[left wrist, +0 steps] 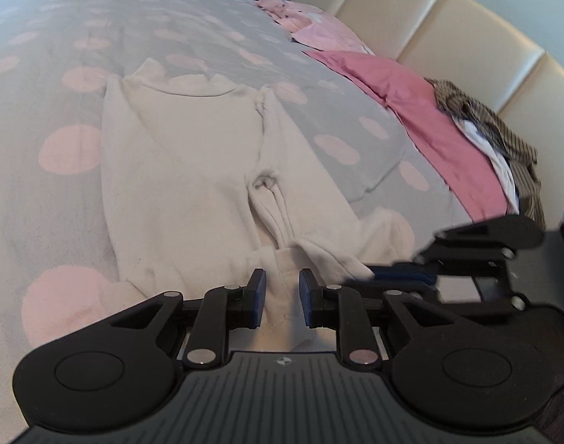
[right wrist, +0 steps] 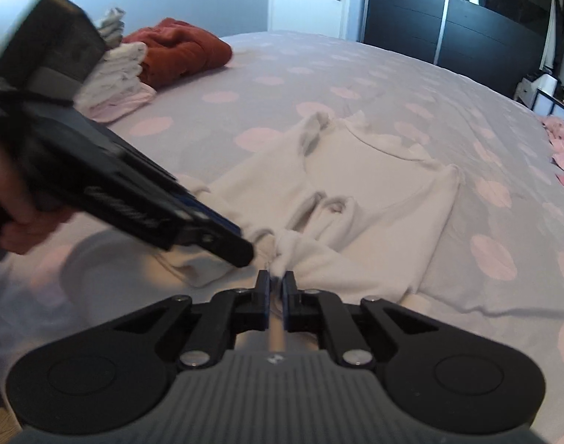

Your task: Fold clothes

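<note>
On bed, white garment lies spread, unfolded; right hand-held gripper pinches its hem, left hand-held gripper slightly agape w/ cloth between. Folded pile done.

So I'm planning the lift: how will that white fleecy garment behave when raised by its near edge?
Probably floppy: the white fleecy garment lies creased on the bed. It likely sags and bunches, as at the right claw. Seems light, not slippery.

A cream-white fleece garment lies mid-frame on a grey bedspread with pale pink dots. At right: a rose-pink pillowcase and a brown striped shirt. Upper left in the right wrist view, a rust-red folded towel.
</note>
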`<state>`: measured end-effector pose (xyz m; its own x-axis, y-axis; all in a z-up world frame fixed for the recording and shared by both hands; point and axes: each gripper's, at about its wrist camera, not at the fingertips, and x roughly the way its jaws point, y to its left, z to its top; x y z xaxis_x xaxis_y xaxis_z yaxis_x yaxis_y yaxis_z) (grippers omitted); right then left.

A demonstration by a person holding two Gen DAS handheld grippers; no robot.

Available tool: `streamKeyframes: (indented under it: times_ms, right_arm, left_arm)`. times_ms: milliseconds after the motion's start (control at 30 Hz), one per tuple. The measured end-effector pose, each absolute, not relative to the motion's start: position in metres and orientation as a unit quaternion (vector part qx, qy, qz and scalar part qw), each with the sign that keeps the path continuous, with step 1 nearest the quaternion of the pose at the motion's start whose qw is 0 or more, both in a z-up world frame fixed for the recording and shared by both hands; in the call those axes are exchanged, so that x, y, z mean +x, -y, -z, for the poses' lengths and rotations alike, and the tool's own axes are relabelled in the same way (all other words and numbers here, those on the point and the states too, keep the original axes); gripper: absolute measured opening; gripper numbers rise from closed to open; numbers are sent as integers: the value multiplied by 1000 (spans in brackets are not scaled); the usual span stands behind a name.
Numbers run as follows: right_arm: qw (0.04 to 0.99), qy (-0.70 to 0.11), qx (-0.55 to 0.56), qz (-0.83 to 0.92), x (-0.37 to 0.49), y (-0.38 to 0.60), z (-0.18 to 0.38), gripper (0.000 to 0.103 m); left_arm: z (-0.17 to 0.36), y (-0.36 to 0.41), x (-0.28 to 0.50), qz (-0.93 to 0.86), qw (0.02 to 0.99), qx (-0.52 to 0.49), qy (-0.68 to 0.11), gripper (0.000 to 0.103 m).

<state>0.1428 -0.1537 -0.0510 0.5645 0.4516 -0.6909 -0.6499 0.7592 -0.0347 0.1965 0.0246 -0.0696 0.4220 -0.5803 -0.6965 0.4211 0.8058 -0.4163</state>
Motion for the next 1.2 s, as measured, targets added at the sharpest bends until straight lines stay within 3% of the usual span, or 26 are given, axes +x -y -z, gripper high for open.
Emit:
streamKeyframes:
  times_ms: [233,367,567,633,700,867,1067,1200]
  right_arm:
    - [857,-369,-161,-321,141,145,72,9]
    - [858,-370,-144,-325,136,154,56,33]
    - [898,-321,-124,-274,130,181,36,30]
    - [910,-308,-120,-252,135,187,35,15]
    - [909,-312,-118,-250,142,188,40,10]
    - [894,-372,-105,-227,162,193,69,11]
    - [895,-364,-117,-232,155,199,69,12]
    - [900,-344,-109,-244,141,204,48,26]
  left_arm:
    - [65,-20,197,295,840,-84,-447,18]
    - [52,-17,186,302,849,-51,-430,18]
    - [34,-8,179,318,862,-50,-392,19]
    - [35,0,182,327,858,-54,-393,19]
    - [44,12,185,338,848,-46,-405,18]
    - [69,24,187,331,836,-26,-438,18]
    - [62,19,184,332,837,-26,-434,18]
    - [35,8,164,334,854,6,-398,20]
